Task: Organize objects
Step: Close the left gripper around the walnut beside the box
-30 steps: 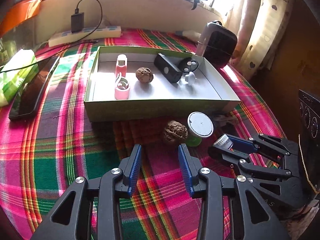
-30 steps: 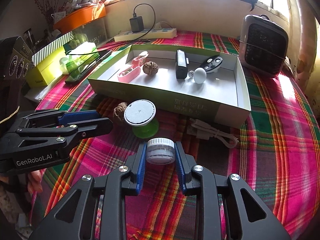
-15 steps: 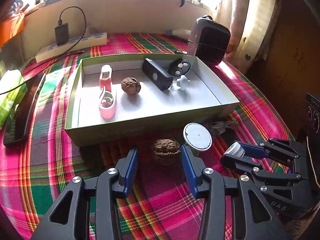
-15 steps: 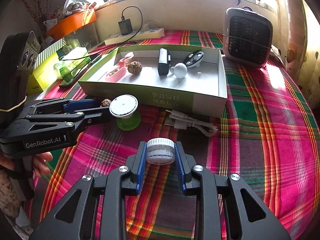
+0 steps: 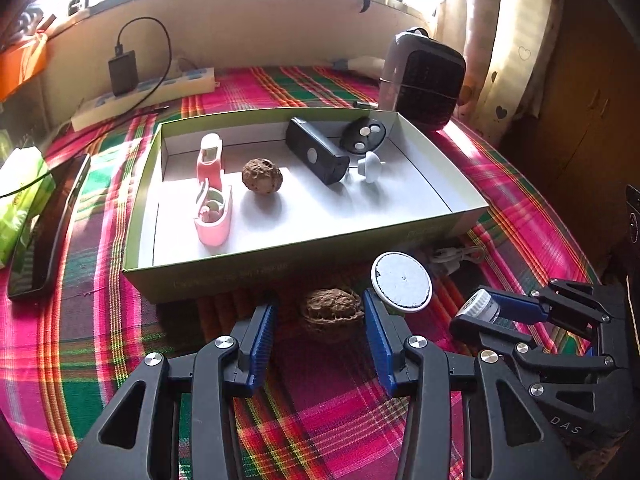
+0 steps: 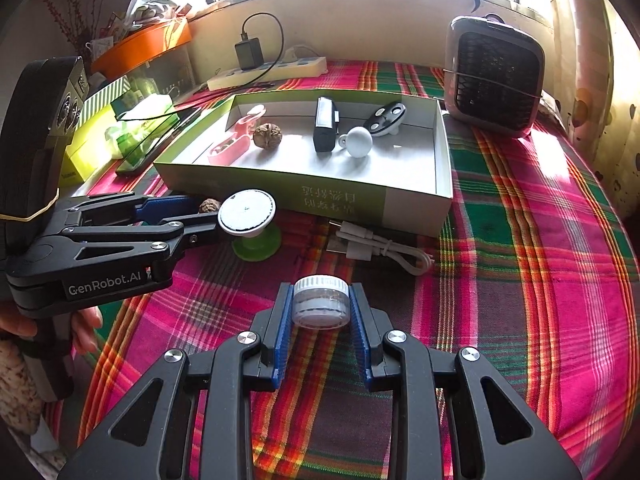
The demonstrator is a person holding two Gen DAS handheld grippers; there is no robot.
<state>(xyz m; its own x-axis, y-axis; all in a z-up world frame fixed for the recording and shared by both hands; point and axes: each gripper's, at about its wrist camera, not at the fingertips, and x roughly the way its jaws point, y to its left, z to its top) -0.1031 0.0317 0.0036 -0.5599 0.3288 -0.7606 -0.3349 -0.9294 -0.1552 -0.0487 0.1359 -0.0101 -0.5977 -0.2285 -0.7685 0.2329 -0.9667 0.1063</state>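
Note:
My left gripper [image 5: 318, 320] is open, its blue pads on either side of a brown walnut [image 5: 331, 311] that lies on the plaid cloth in front of the green-sided box [image 5: 224, 276]. My right gripper [image 6: 320, 312] is shut on a small clear jar with a white lid [image 6: 321, 300], held above the cloth; it also shows in the left wrist view [image 5: 480, 308]. A white disc on a green base [image 6: 250, 220] stands beside the walnut. The box holds a pink clip [image 5: 212, 196], another walnut [image 5: 262, 175], a black device [image 5: 316, 156], a key fob [image 5: 363, 135] and a white knob [image 5: 370, 166].
A white coiled cable [image 6: 380, 248] lies before the box. A small heater [image 6: 494, 76] stands at the back right. A power strip with charger [image 5: 144, 92] runs along the wall. A phone [image 5: 48, 220] and a green packet [image 5: 20, 204] lie left of the box.
My left gripper has moved forward so the walnut now sits between its open pads. My right gripper, still holding the jar, has lifted and drawn back a little.

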